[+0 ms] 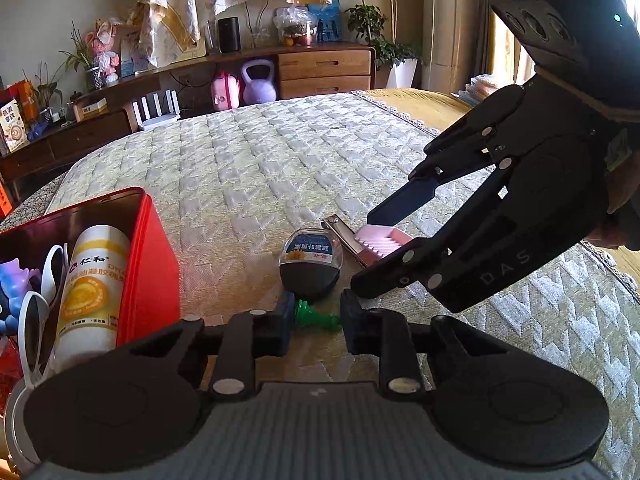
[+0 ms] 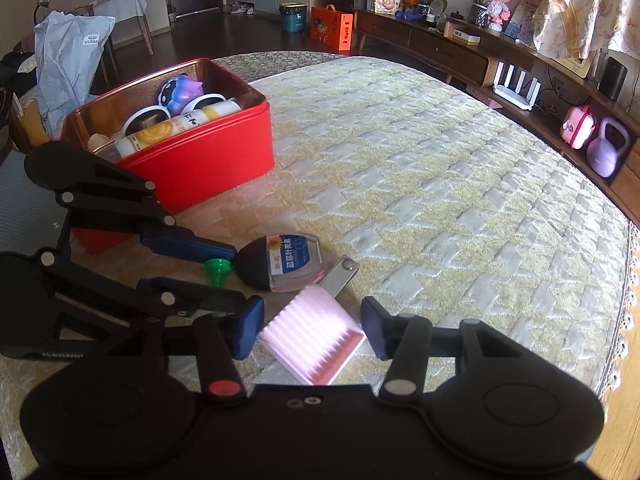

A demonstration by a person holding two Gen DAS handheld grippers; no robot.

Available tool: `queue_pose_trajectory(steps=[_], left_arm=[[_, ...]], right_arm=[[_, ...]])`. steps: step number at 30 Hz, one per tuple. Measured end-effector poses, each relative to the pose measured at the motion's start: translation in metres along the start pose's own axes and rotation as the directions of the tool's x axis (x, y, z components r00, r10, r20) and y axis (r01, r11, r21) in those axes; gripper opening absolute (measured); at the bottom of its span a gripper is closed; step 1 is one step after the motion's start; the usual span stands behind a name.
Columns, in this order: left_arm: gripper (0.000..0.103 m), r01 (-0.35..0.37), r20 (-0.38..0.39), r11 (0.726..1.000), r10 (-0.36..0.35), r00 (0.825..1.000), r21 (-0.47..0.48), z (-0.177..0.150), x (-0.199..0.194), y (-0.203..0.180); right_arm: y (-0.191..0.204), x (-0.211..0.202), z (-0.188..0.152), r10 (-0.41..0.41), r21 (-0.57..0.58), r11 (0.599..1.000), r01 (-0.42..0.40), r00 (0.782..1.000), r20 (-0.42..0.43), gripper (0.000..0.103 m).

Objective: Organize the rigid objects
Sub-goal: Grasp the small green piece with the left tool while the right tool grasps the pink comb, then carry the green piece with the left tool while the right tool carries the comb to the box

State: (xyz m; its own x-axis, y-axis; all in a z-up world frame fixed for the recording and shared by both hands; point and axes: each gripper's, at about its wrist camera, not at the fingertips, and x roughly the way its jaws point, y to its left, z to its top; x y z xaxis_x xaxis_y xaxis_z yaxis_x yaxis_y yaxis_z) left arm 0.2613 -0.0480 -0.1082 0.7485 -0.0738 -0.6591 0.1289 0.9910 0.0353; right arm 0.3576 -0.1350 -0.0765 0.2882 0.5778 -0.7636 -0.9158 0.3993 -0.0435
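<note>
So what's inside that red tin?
The red tin holds a white-and-yellow bottle, white-framed sunglasses and a purple-blue toy. Whatever lies beneath them, and the tin's floor, is covered.

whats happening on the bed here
A person with a two-finger tool in each hand is sorting small items into a red metal tin, which already holds a white bottle, white sunglasses and a purple toy. The left tool sits open around a small green plastic piece. The right tool is open around a pink ribbed block. A dark oval bottle lies between them.
</note>
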Motion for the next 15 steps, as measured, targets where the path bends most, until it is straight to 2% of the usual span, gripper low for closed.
queue_pose_trajectory(steps=[8,11,15], left_arm=[[0.024,-0.011,-0.014,1.0,0.011,1.0,-0.014,-0.003,-0.007,-0.003],[0.024,-0.006,-0.022,1.0,0.006,1.0,-0.02,-0.008,-0.014,-0.004],[0.024,0.002,-0.034,1.0,-0.003,0.999,-0.027,-0.014,-0.023,-0.006]], right_arm=[[0.025,-0.013,-0.012,-0.053,0.028,0.998,0.052,0.998,0.025,0.037],[0.035,-0.019,-0.019,-0.079,0.039,0.996,0.078,0.997,0.025,0.037],[0.044,-0.029,-0.025,-0.067,0.05,0.997,0.066,0.997,0.023,0.037]])
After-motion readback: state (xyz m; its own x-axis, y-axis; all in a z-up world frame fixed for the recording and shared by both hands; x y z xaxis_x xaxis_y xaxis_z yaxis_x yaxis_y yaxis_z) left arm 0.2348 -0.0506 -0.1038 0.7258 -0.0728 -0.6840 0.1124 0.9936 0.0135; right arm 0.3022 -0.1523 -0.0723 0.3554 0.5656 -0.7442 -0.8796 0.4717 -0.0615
